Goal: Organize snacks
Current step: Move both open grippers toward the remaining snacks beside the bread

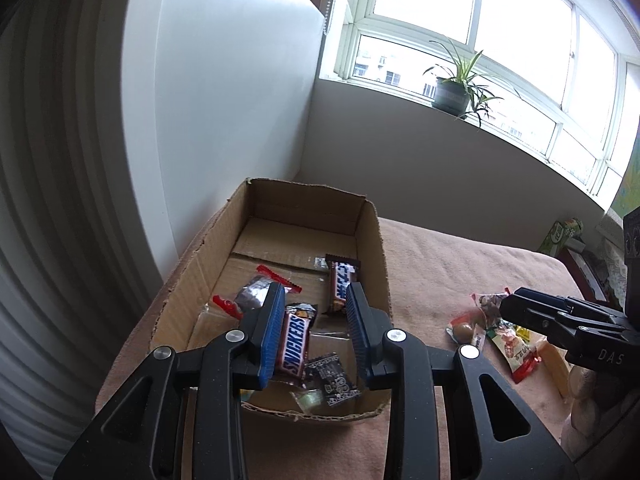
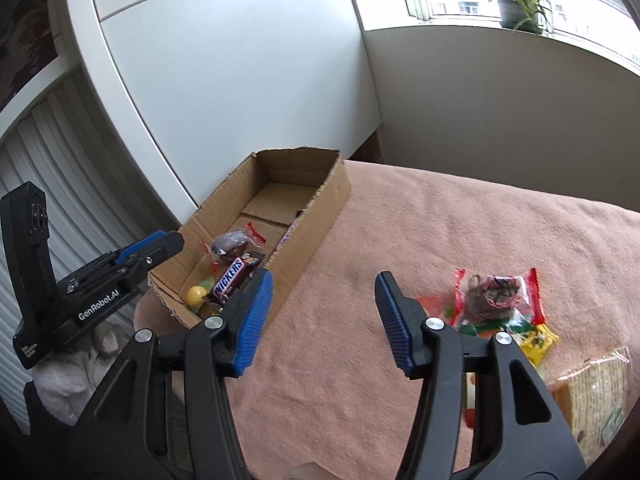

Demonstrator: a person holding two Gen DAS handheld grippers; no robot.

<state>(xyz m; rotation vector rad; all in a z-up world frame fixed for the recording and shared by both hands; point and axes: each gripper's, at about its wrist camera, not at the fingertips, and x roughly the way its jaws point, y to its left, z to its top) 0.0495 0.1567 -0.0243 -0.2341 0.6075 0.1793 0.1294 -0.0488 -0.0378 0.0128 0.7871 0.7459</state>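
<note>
An open cardboard box [image 1: 376,240] [image 2: 320,216] sits on a pink blanket. Inside lie a Snickers bar [image 1: 294,342] [image 2: 229,279], a second chocolate bar [image 1: 342,284], a red-ended sweet [image 1: 256,294] [image 2: 230,246], a dark packet [image 1: 334,380] and a yellow ball sweet [image 2: 196,295]. My left gripper [image 1: 316,334] is open and empty, hovering over the box's near end. My right gripper [image 2: 324,320] is open and empty above the blanket, between the box and a pile of loose snacks [image 2: 496,304] [image 1: 492,328] to its right.
A white cabinet [image 2: 240,80] stands behind the box. A window sill holds a potted plant [image 1: 456,88]. A clear bag of snacks [image 2: 592,392] lies at the right edge. Boxes [image 1: 568,236] stand at the blanket's far right.
</note>
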